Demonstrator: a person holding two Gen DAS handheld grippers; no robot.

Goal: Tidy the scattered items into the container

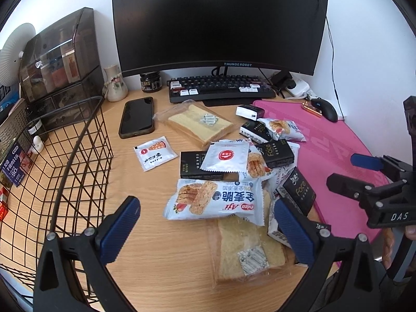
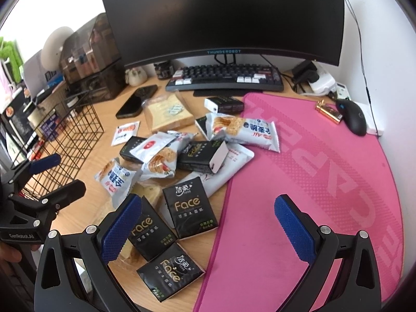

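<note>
A black wire basket (image 1: 78, 161) stands at the left of the wooden desk; it also shows in the right wrist view (image 2: 75, 127). A pile of items lies in the middle: white snack packets (image 1: 215, 200), black "Face" tissue packs (image 2: 191, 205), bagged bread slices (image 1: 249, 249) and small sauce sachets (image 1: 156, 152). My left gripper (image 1: 208, 230) is open and empty, above the nearest snack packet and bread. My right gripper (image 2: 208, 230) is open and empty, over the tissue packs at the edge of the pink mat (image 2: 325, 182).
A monitor (image 1: 218, 23), keyboard (image 1: 221, 88) and phone (image 1: 136, 117) sit at the back of the desk. A mouse (image 2: 353, 117) and a gold lighter (image 2: 329, 113) lie on the mat. A dark storage box (image 1: 59, 59), a vase (image 1: 114, 85) and a jar (image 1: 150, 82) stand at back left.
</note>
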